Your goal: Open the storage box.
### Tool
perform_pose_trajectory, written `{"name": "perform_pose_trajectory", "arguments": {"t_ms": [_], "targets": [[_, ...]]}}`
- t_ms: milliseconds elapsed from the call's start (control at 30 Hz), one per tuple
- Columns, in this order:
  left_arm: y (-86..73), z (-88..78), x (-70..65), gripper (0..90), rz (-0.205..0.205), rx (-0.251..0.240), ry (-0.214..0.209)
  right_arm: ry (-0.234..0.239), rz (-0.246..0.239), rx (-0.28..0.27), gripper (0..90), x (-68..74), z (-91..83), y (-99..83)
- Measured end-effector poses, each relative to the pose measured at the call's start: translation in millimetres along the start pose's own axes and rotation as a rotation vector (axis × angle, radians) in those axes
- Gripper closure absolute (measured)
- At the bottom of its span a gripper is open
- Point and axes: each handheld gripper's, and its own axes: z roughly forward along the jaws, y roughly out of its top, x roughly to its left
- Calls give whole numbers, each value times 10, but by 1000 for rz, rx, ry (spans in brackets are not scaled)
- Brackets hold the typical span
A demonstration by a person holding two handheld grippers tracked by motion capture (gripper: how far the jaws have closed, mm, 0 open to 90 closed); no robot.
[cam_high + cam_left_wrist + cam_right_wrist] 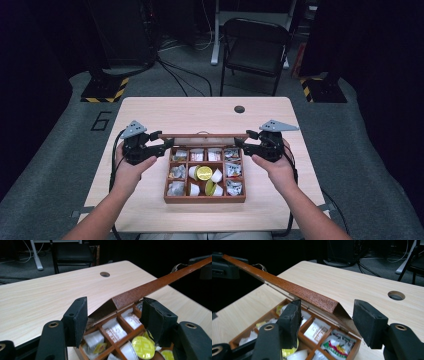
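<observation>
A reddish-brown wooden box w/ a grid of compartments (205, 199) sits on the pale wood-grain table (200, 111), near the person's edge and about centred left-to-right. Its hinged brown wooden lid (204, 135) is raised along the far side of the box – seen edge-on from above, a thin bar spanning the box's full width. The left tool (165, 142) is at the lid's left end, at the box's far-left corner; the right tool (241, 142) mirrors it at the lid's right end, far-right corner of the box. In the left gripper view the black padded jaws stand part-way spread w/ the lid's corner (117, 302) between them; one pad sits close by the lid's flat face, but real contact on both sides – can't tell. Same in the right gripper view: the lid corner (337, 307) lies between half-spread jaws, near the left pad, w/ a visible gap to the right pad, so whether it pinches can't be told. Inside the box: a yellow-lidded round capsule (203, 173) in the middle cell, white capsules (216, 175) just beside it, silver-white sachets (232, 170) in the outer cells. Beyond the box, a round cable hole (239, 109) in the table; further off, a black folding chair (255, 47) on the grey floor.
</observation>
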Motion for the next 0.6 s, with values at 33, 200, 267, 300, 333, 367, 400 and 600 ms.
{"name": "perform_pose_trajectory", "arguments": {"t_ms": [33,200,267,300,333,367,400,600], "targets": [[22,11,19,384,0,-2,0,0,3,-3,398,-14,15,17],[86,72,62,385,-6,-5,1,-2,18,-2,405,-52,79,91],[112,115,72,385,7,4,7,1,23,-3,405,-74,130,129],[121,138,70,384,7,2,11,-2,22,-9,407,-82,144,140],[139,170,67,385,20,8,24,-5,24,-10,409,-87,153,151],[150,187,66,384,31,11,33,-7,25,-11,411,-91,161,159],[150,187,66,384,31,11,33,-8,24,-15,414,-102,173,172],[182,296,133,384,34,4,47,-8,50,-22,432,-171,249,245]]}}
